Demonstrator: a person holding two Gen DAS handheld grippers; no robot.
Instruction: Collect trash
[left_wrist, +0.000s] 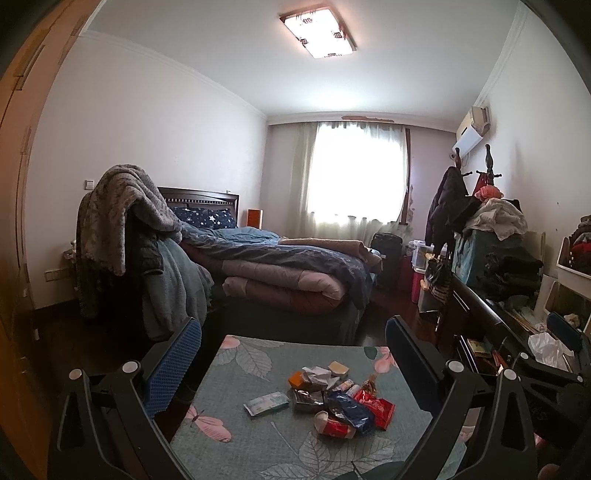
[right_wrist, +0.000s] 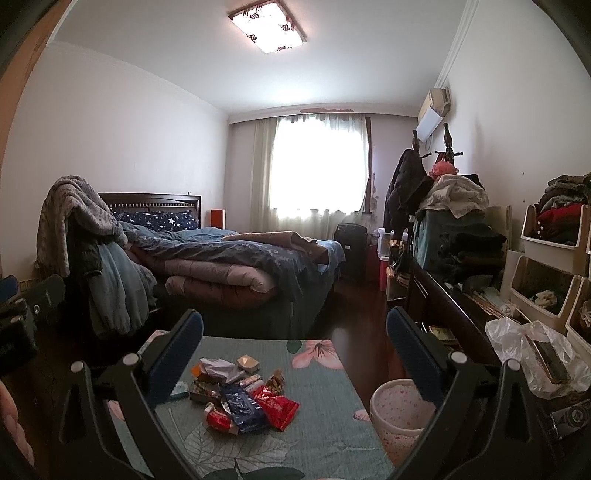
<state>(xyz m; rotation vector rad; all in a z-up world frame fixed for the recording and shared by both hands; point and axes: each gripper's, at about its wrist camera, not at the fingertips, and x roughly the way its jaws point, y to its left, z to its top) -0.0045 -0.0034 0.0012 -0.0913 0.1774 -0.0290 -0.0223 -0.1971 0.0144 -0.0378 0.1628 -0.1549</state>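
A heap of trash (left_wrist: 332, 398) lies on a small table with a grey-green leaf-print cloth (left_wrist: 236, 421): red wrappers, a dark blue wrapper (left_wrist: 349, 408), crumpled white paper (left_wrist: 317, 373), small boxes and a pale tissue pack (left_wrist: 266, 403). The heap also shows in the right wrist view (right_wrist: 243, 395). A pink-speckled waste bin (right_wrist: 400, 413) stands right of the table. My left gripper (left_wrist: 293, 339) is open and empty, above and behind the heap. My right gripper (right_wrist: 295, 332) is open and empty, held above the table.
A bed (left_wrist: 288, 266) with piled quilts stands beyond the table. A dark cabinet (right_wrist: 454, 306) with stacked clothes and a white plastic bag (right_wrist: 532, 354) runs along the right. White storage bins (right_wrist: 550, 266) stand at the far right. Dark wood floor (right_wrist: 354, 306) lies between.
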